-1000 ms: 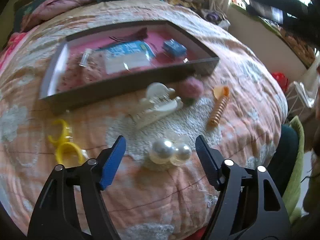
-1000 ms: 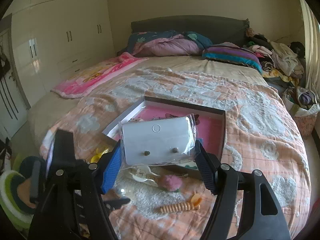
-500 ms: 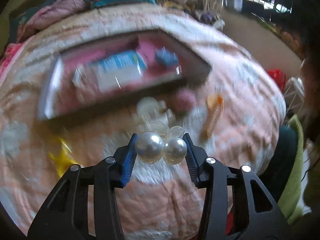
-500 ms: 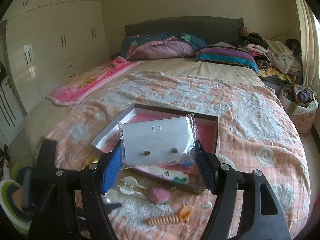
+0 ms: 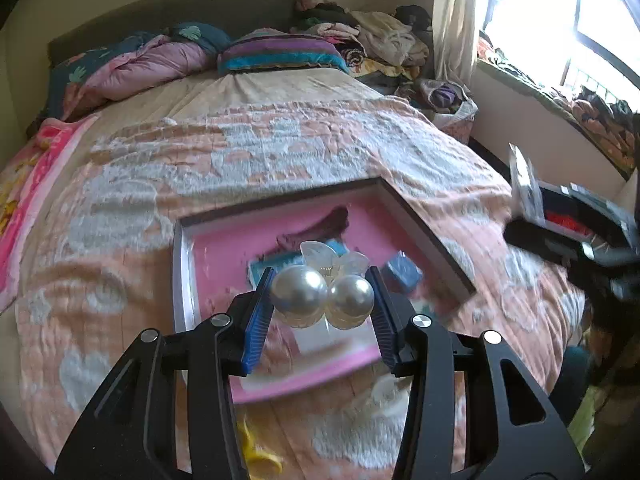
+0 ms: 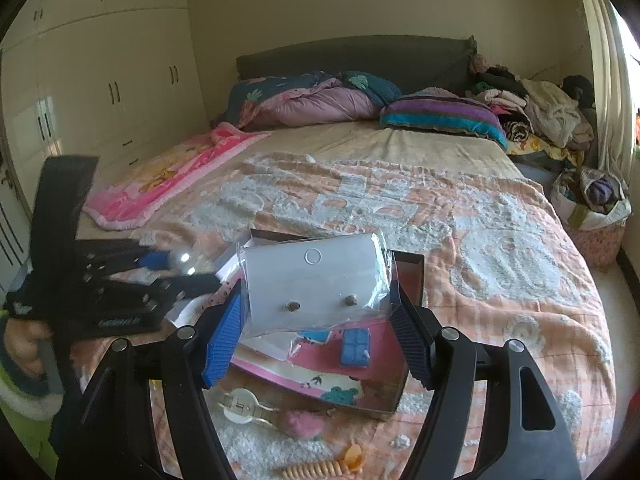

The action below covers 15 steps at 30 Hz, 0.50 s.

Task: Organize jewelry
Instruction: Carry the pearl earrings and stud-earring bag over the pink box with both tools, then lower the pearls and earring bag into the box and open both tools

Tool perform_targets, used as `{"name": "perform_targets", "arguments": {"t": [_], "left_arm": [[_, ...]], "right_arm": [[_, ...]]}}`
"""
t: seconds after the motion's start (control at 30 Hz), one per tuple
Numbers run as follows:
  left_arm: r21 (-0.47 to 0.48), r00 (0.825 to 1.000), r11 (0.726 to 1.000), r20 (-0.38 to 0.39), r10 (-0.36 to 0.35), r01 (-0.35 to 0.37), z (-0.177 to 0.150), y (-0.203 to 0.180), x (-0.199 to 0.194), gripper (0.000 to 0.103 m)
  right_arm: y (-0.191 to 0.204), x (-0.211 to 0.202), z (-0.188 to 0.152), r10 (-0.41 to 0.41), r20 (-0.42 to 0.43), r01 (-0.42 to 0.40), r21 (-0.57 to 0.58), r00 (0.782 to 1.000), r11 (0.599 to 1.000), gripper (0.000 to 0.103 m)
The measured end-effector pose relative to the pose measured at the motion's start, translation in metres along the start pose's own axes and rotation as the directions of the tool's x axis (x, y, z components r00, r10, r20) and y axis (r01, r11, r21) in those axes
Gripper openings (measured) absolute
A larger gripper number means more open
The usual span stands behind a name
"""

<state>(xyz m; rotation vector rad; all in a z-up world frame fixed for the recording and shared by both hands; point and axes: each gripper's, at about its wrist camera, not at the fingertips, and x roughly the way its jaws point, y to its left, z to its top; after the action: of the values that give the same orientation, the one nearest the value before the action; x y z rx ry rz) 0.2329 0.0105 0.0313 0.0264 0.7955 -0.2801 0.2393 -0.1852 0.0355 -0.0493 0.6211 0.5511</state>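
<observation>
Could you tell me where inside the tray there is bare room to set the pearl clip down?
The tray's far-left pink floor, bordered by its white left wall and the dark item, looks bare. Its near-right part around the blue box is crowded.

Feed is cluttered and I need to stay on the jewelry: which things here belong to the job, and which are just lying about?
Job:
- big pearl clip, in left gripper
- white earring card in clear sleeve, in right gripper
- pink-lined tray
- white hair claw and orange spiral tie, on blanket

Lying about:
- striped pillow
- clothes pile
- white wardrobe
</observation>
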Motion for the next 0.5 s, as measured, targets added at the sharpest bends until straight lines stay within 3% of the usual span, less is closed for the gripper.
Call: {"name": "perform_targets", "arguments": {"t": [0.2,0.5], "left_arm": [[0.022,1.000,1.000,0.018,-0.003,0.002,0.025,0.000,0.018,0.037],[0.034,1.000,0.999,-0.007,-0.022,0.022,0.027,-0.004,0.050,0.037]], "right_arm": [[-0.001,0.008,0.006,-0.040,-0.022,0.040,-0.014,0.999,0.999,0.068],[-0.014,0.021,0.000,-0.086,-0.067,0.087,0.009,0.994,0.996,0.068]]}}
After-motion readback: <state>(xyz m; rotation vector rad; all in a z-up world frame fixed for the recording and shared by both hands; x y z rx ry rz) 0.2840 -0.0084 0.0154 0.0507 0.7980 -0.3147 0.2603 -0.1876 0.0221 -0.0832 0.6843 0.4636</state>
